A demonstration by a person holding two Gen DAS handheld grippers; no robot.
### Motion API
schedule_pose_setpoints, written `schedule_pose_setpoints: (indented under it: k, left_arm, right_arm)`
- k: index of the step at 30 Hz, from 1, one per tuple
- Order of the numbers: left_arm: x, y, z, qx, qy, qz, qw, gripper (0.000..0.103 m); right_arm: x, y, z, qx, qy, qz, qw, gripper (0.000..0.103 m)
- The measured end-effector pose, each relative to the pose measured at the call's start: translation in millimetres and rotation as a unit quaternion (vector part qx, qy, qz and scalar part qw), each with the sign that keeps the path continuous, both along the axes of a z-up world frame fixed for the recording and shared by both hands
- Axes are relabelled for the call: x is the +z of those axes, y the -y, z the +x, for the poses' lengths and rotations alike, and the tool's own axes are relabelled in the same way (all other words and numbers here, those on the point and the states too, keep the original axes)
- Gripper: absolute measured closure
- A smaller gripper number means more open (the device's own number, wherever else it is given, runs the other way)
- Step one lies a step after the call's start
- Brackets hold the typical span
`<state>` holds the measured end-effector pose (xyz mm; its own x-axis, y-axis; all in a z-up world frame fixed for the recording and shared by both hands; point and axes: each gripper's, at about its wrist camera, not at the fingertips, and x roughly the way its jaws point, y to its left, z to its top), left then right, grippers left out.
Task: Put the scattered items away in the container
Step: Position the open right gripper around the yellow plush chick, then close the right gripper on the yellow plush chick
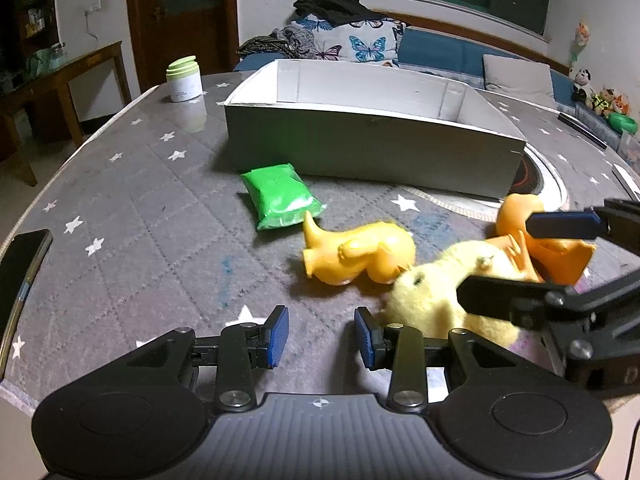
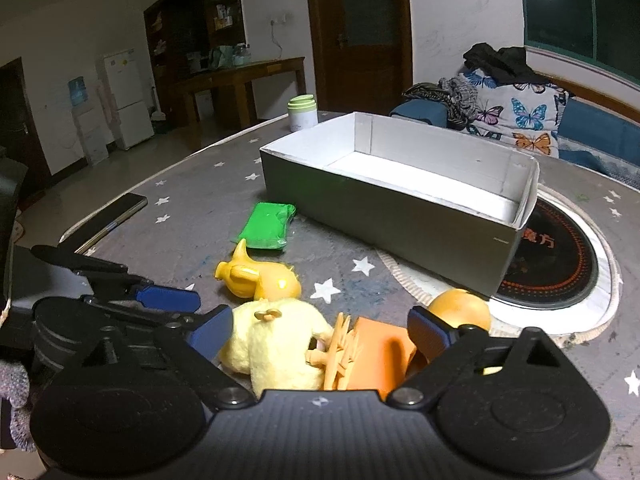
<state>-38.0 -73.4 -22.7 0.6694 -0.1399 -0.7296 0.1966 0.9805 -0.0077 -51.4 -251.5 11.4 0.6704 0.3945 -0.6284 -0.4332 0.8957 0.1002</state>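
Left gripper (image 1: 321,336) open over grey star-print table (image 1: 140,200), right gripper (image 2: 320,330) spread around fluffy yellow plush (image 2: 276,344) and orange plastic toy (image 2: 380,350), white cardboard box (image 2: 400,204) beyond, green packet (image 1: 282,196) nearby.

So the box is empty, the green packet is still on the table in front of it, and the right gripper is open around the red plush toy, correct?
Not quite: the plush toy is pale yellow, not red, as the right wrist view shows. The rest holds: the box is empty, the green packet lies on the table in front of it, and the right gripper is open around the toy.
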Motion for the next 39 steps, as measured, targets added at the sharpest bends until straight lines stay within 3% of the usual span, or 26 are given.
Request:
schedule_pose_setpoints:
  k: [7,14,18,25,39]
  left_arm:
    - [1,-3,10,0.002,0.003,0.003,1.0,0.065]
    - [7,-16,0,-0.015,-0.012,-0.04,0.999,0.065]
    - [6,-18,-11,-0.03,-0.019,-0.039,0.9986,0.065]
    - [6,-6,-23,-0.071,-0.005,-0.021,0.9972,0.065]
    - [3,-17,-2,-0.041,-0.012,-0.035,0.9985,0.065]
  right_arm:
    - [-2,0,1,0.018,-0.01,0.0,1.0,0.021]
    - [-1,0,2,0.041,-0.017,-0.011,0.999,0.033]
    - [-2,-2,2,0.057,-0.023,-0.014,0.998,0.037]
    - [-1,-7,-8,0.08,-0.023,-0.024,0.996,0.037]
    - [0,-18,-37,0.129,-0.025,-0.053,0.99,0.036]
